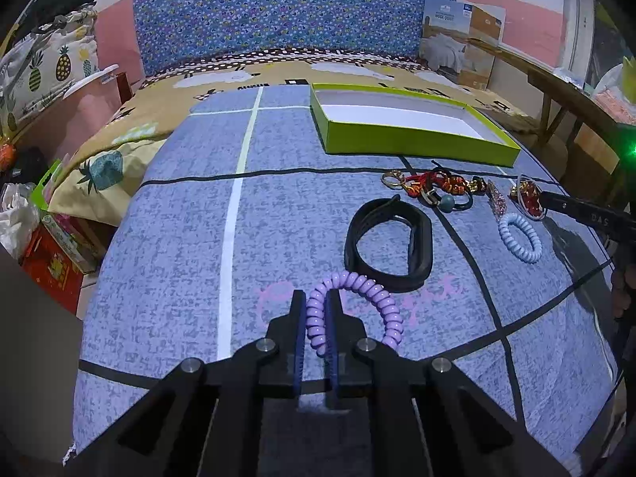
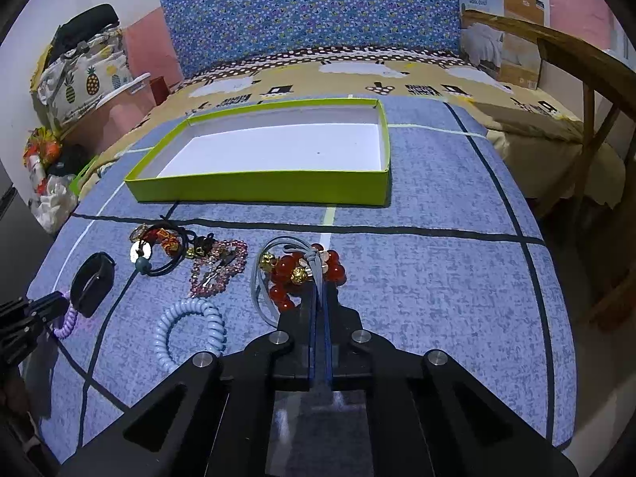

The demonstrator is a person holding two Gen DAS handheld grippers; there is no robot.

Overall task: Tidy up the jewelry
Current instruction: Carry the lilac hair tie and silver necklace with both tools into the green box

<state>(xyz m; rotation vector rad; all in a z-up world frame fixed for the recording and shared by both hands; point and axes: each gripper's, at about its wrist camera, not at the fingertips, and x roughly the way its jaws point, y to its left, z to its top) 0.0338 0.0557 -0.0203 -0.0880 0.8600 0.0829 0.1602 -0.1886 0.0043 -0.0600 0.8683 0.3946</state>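
My left gripper (image 1: 317, 302) is shut on a purple coil hair tie (image 1: 379, 298), low over the blue cloth (image 1: 198, 238). My right gripper (image 2: 321, 284) is shut on the grey cord of a red bead bracelet (image 2: 290, 274) that lies on the cloth. An empty green box (image 2: 262, 187) with a white floor stands further back; it also shows in the left wrist view (image 1: 417, 143). A black band (image 1: 387, 238), a light blue coil tie (image 2: 190, 330), a pink beaded clip (image 2: 216, 268) and a tangle of red and black pieces (image 2: 167, 248) lie between the grippers.
The blue cloth covers a bed with a yellow patterned sheet (image 2: 357, 83). A blue patterned board (image 2: 318, 12) stands behind. A wooden frame (image 2: 588, 63) is on the right. Bags and boxes (image 1: 47, 230) sit on the floor at left.
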